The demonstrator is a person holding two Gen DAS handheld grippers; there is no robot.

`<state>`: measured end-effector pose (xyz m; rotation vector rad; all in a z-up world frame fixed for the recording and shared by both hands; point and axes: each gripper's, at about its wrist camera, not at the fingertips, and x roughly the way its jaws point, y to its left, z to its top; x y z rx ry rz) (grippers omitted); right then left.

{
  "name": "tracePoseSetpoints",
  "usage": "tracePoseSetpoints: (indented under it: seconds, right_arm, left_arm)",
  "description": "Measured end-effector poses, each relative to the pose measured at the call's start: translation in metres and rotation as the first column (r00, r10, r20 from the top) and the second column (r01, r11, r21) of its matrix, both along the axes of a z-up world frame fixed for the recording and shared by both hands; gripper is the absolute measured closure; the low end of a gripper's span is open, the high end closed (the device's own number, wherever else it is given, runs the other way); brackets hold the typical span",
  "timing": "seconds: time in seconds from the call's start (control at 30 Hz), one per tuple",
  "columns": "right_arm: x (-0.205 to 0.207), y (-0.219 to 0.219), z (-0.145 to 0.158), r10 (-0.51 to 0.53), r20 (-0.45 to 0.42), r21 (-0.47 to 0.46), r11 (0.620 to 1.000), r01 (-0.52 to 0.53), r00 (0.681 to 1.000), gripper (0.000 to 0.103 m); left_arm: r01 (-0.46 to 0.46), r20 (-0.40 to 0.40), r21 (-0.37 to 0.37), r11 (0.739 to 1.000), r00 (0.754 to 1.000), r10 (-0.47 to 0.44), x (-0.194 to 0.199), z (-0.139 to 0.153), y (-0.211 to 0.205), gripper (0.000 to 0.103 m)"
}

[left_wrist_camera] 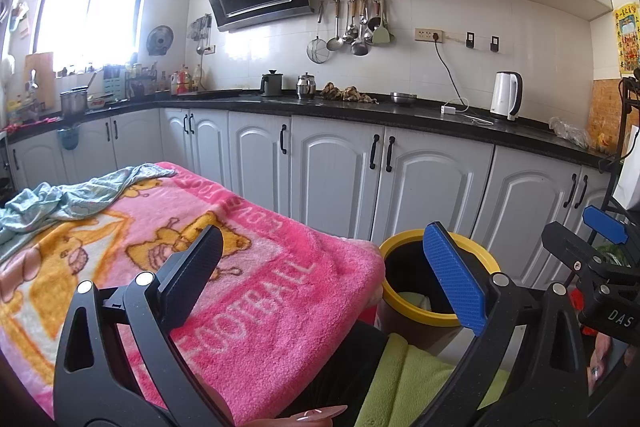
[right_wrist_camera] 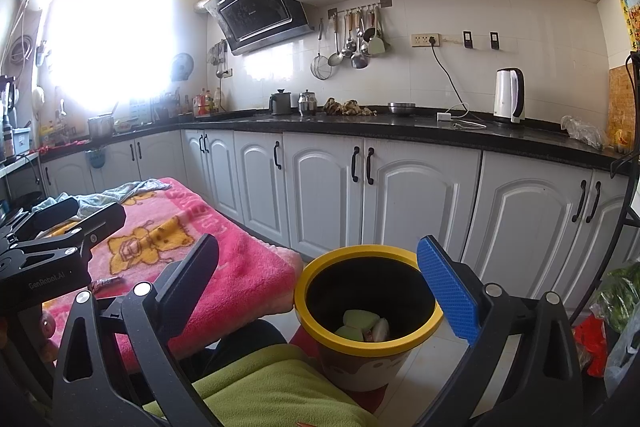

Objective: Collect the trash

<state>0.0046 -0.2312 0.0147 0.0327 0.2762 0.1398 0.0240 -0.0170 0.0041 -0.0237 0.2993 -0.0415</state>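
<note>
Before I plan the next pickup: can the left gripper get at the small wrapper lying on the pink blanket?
Probably yes. The left gripper is open, the small wrapper lies exposed on the pink blanket, nothing between.

Daylight floods from the window (right_wrist_camera: 108,35) at ten o'clock, blown out with glare; edges curve and darken; the rest stays sharp.
</note>
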Motion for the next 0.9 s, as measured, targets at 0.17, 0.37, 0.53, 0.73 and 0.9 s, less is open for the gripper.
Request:
tracePoseSetpoints:
  seconds: [0.17,0.37,0.53,0.73,0.9]
  right_arm:
    - [0.0,0.0,0.0001,0.0,-0.001,0.0,1.0,0.0,1.0,0.006]
    - [0.0001,0.0,0.0004,-0.001,0.0,0.0,1.0,0.001,1.0,0.006]
    - [0.0001,0.0,0.0005,-0.001,-0.001,0.0,1.0,0.001,1.0,0.006]
    - [0.0002,-0.0002,0.0007,-0.001,-0.001,0.0,1.0,0.001,1.0,0.006]
    - [0.0003,-0.0002,0.0008,-0.001,-0.001,0.0,1.0,0.001,1.0,0.006]
  left_arm:
    - [-0.001,0.0,-0.001,1.0,1.0,0.001,-0.0008,0.0006,-0.0011,0.011]
    - [0.0,0.0,0.0,1.0,1.0,0.0,-0.0007,0.0006,-0.0008,0.011]
    - [-0.003,-0.001,0.0,1.0,1.0,0.003,-0.0007,0.0008,-0.0004,0.011]
    - [-0.003,-0.001,0.0,1.0,1.0,0.003,-0.0007,0.0005,-0.0002,0.011]
    - [-0.004,-0.005,0.0,1.0,1.0,0.004,-0.0007,0.0012,0.0006,0.011]
